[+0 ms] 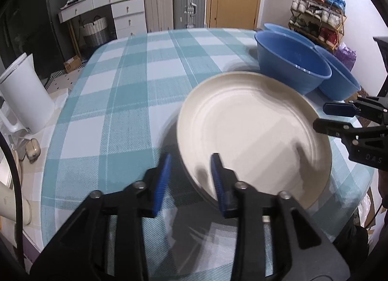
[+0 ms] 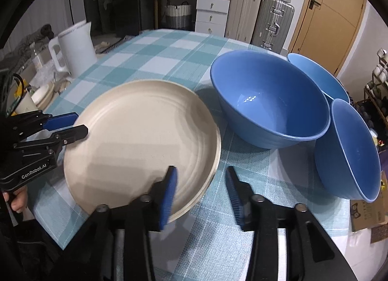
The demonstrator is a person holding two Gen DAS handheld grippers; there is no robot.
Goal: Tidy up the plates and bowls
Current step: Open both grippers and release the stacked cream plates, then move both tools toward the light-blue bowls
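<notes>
Cream plate (image 2: 143, 143) flat on the checked table (image 2: 169, 55), left claw (image 1: 191, 174) apart astride its near-left rim, right claw (image 2: 201, 191) apart astride its near-right rim, neither pressing, three blue bowls (image 2: 269, 101) just right of the plate, white kettle (image 2: 75, 48) far left.

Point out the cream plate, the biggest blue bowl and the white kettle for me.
cream plate (image 2: 135, 140), right wrist view, on its flat inner base.
biggest blue bowl (image 2: 266, 101), right wrist view, on its inside wall.
white kettle (image 2: 76, 49), right wrist view, on its body.
</notes>
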